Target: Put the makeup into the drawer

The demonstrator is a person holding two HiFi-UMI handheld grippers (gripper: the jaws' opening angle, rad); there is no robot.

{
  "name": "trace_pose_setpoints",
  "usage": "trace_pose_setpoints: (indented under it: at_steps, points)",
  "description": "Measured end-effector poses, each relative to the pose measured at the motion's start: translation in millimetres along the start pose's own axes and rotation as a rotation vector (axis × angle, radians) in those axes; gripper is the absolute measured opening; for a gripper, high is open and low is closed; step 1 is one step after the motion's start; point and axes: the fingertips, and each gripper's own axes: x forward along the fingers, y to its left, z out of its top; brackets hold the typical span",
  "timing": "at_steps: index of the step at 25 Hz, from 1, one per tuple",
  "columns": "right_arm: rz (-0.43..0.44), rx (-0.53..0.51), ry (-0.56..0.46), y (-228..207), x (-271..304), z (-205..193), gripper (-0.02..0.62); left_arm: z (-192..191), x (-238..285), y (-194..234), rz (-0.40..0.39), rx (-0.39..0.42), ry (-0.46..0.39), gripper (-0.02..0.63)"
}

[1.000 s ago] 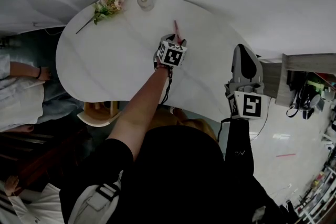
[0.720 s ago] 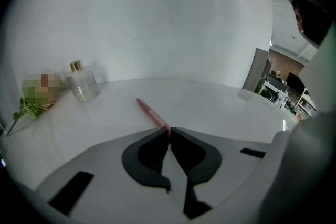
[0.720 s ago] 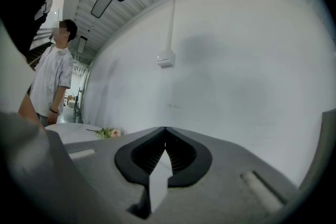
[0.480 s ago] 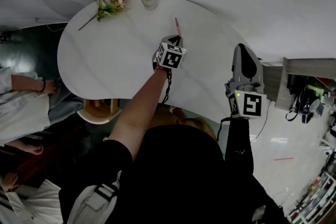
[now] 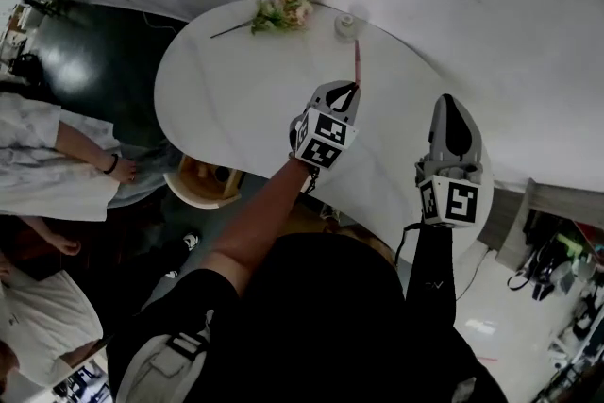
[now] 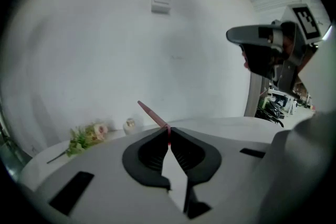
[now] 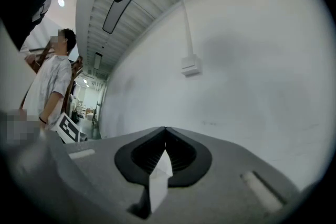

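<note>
Left hand-held gripper (image 5: 351, 89) clamps pink makeup pencil (image 5: 357, 61) above white table (image 5: 222, 104).

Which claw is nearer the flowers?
Left. The left claw, shut on a pencil, is just down-right of the flowers in the head view; the right claw is much farther right.

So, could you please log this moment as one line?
left gripper: shut on pink makeup pencil, clear of table | right gripper: shut, empty
</note>
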Motion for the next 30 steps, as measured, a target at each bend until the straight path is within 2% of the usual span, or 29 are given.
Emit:
trace_pose_setpoints:
  at_steps: [4,8,12,15,21,30]
  points:
    - [0.114,0.024,-0.031,44.1,42.0,6.1,0.005,25.6,-53.2,43.9,0.086,0.004,-0.082,0.020]
    - [0.291,0.045,-0.083,117.0,81.6,20.6,0.005,32.7,-131.6,96.1,0.260,0.010,-0.140,0.020]
    - [0.409,0.056,-0.111,182.4,107.2,33.5,0.005,34.8,-196.9,135.7,0.382,0.002,-0.180,0.020]
    - [0.460,0.060,-0.115,216.5,117.8,37.3,0.005,30.7,-227.1,154.0,0.432,-0.007,-0.190,0.020]
    - [0.537,0.057,-0.093,270.8,126.9,39.6,0.005,16.1,-266.2,181.7,0.485,-0.040,-0.196,0.020]
    - [0.709,0.064,-0.061,365.4,136.5,29.1,0.005,-33.2,-333.6,215.3,0.630,-0.093,-0.152,0.020]
